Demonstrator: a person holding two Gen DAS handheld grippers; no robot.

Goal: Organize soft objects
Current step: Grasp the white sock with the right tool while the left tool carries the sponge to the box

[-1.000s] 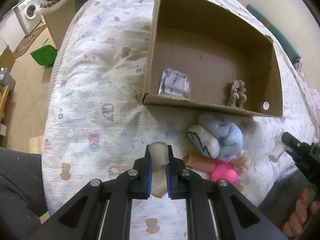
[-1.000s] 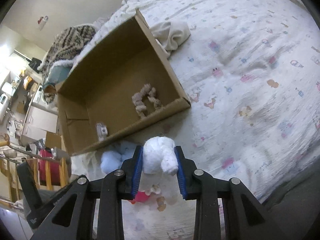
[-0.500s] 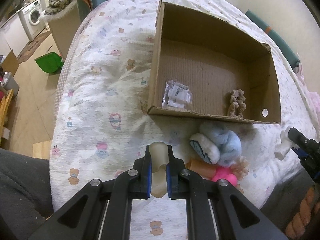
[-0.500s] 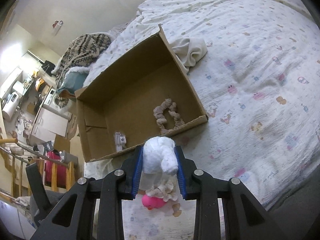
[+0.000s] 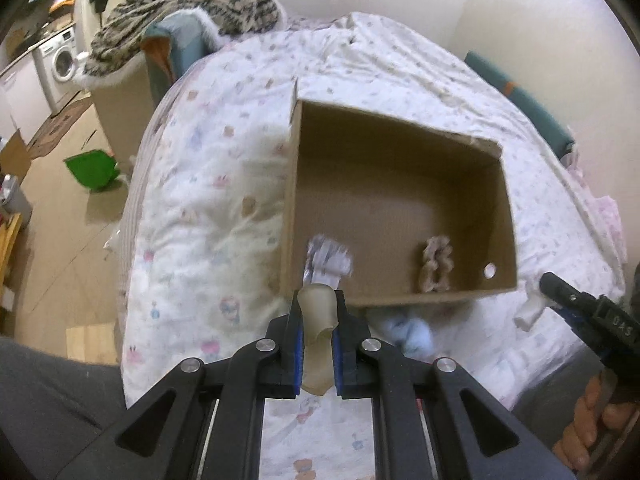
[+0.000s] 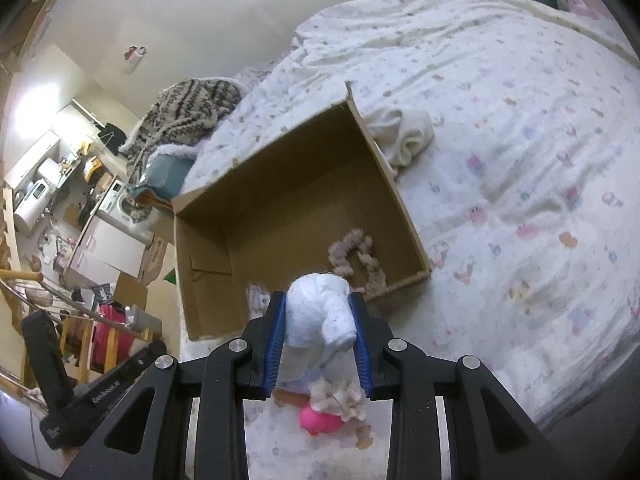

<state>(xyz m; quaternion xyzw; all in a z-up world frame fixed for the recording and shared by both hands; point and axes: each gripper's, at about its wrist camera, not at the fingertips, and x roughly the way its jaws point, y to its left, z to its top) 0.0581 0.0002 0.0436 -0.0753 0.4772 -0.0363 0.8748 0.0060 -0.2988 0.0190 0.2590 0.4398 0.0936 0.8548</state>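
My left gripper is shut on a small cream soft piece, held above the near wall of an open cardboard box on the bed. My right gripper is shut on a white rolled soft bundle, also raised near the box's front edge. Inside the box lie a beige braided scrunchie and a clear packet. On the bed below me lie a pale blue fluffy thing and a pink toy with a cream frilly piece.
A patterned white bedspread covers the bed. A cream cloth lies bunched behind the box. A striped knit blanket sits at the bed's far left corner. A green bin stands on the floor at left. A hand holds the right gripper.
Both grippers have risen with their soft pieces still held, and tilted up toward the box. The box and room behind it now fill more of each view; the loose toys have dropped low.
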